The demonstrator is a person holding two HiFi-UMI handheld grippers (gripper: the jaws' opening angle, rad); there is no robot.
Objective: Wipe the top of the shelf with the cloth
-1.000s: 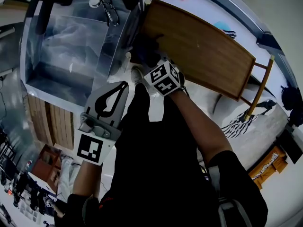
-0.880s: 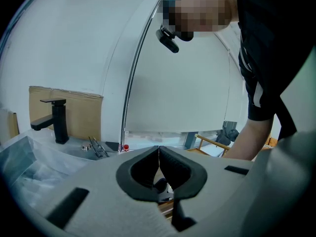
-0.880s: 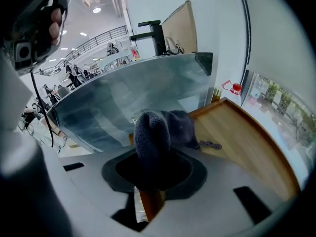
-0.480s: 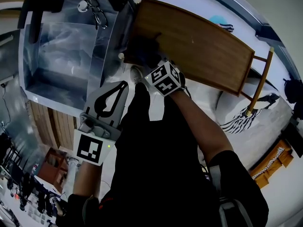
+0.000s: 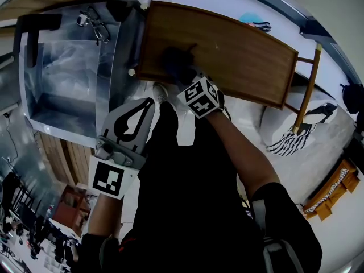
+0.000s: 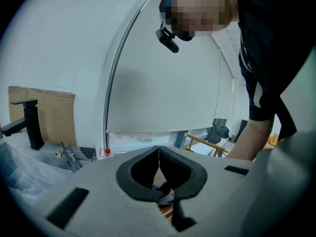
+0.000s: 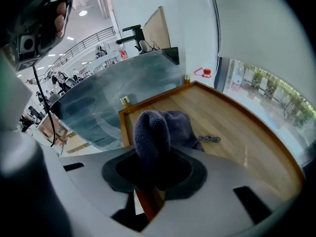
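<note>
Along the shelf (image 5: 239,50) top, the cloth (image 5: 177,66) and the right gripper (image 5: 185,77) have slid off the sink-side end and now sit further in, near the shelf's front edge.

That cloth is a dark grey-blue knit, bunched into a rounded lump. The right gripper's fingers are clamped on it, with the rest of it lying on the wood.

Only the right gripper view shows the knit ribbing of the cloth (image 7: 158,127), a loose strand trailing from it over the shelf (image 7: 237,132), and a brass knob (image 7: 124,101) at the shelf's corner. It also shows the right gripper (image 7: 153,167) with the fold standing up between its jaws.

The head view alone takes in the whole brown top, with the sink (image 5: 34,67) touching the shelf's left end. The left gripper (image 5: 147,102) hangs off the shelf, in front of that end.

The left gripper view shows no cloth. There the left gripper (image 6: 159,154) has its jaws together at the tips, with nothing held.
</note>
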